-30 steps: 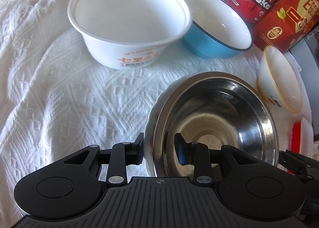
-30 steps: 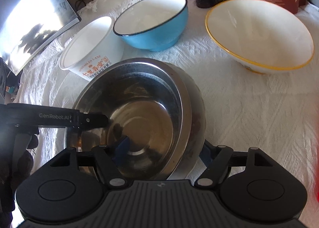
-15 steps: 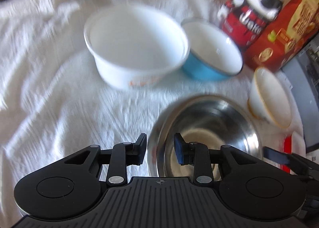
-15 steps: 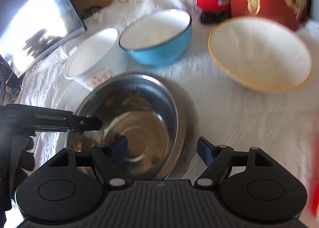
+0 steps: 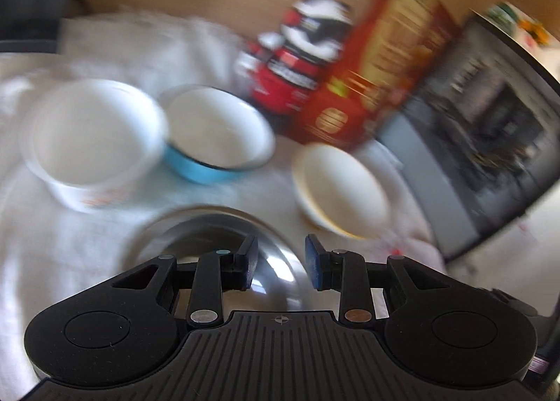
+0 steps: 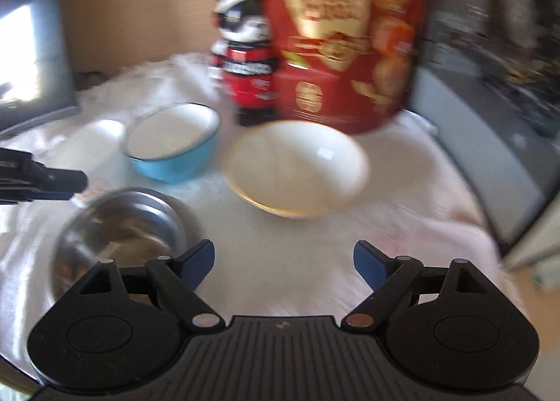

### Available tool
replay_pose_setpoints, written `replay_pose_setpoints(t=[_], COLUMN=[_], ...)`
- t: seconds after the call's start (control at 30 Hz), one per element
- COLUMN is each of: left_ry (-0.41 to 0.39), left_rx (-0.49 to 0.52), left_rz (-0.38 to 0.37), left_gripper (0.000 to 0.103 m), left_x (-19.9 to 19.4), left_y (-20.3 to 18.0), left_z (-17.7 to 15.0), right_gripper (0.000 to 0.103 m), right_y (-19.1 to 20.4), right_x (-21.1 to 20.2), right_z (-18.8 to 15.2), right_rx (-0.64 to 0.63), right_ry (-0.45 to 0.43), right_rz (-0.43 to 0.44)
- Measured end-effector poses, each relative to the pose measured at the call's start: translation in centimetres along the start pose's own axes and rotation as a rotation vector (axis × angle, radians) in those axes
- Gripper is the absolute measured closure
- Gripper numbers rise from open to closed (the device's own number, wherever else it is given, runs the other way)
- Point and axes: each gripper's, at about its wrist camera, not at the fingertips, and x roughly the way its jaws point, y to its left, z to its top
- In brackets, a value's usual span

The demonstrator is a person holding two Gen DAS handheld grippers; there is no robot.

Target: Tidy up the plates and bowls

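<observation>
A steel bowl [image 5: 210,236] sits on the white cloth; it also shows in the right wrist view [image 6: 119,222]. My left gripper [image 5: 281,266] is open and empty above the bowl's right side. My right gripper [image 6: 283,261] is wide open and empty, to the right of the bowl. Behind stand a white printed bowl [image 5: 91,142], a blue bowl [image 5: 217,135] [image 6: 173,142] and a cream bowl with a yellow rim [image 5: 339,187] [image 6: 297,166]. Both views are blurred.
A red snack bag [image 6: 346,36] and a red-and-black figure bottle [image 6: 245,64] stand at the back. A dark appliance [image 5: 490,142] borders the cloth on the right. A dark screen [image 6: 28,61] is at the left.
Both grippers have let go of the steel bowl and pulled back and up. The left jaws opened slightly. Both views have tilted up toward the back of the table.
</observation>
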Motion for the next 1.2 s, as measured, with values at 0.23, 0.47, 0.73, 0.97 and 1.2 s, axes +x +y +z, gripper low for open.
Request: replay_pose_setpoints(t=[0.23,0.47,0.73,0.97,1.2], left_ry=[0.138,0.219,0.283,0.393,0.393], left_rx=[0.056,0.009,-0.033,-0.095,-0.1], left_rz=[-0.046,-0.033,0.01,-0.061,-0.077], left_gripper=[0.071,0.071,0.075,0.081,0.081], left_x=[4.9,11.8,16.7,19.1,19.9], left_y=[-6.3,-12.8,-16.9,-19.0,-19.6], left_z=[-3.3,-5.6,-7.7,-9.8,-10.2], right_gripper=[0.013,0.013,0.037,0.07,0.07], right_y=[-6.6,-13.5,-20.7,-23.1,-24.1], right_x=[-1.5,-0.6,2.7,4.9,5.2], right_z=[-2.3,-3.6,-4.9,-5.6,-4.8], right_rx=[0.017,-0.024,0.066,0.087,0.051], right_ry=[0.046,0.07,0.142,0.246,0.219], right_rz=[-0.11,-0.141,0.044,0.232,0.187])
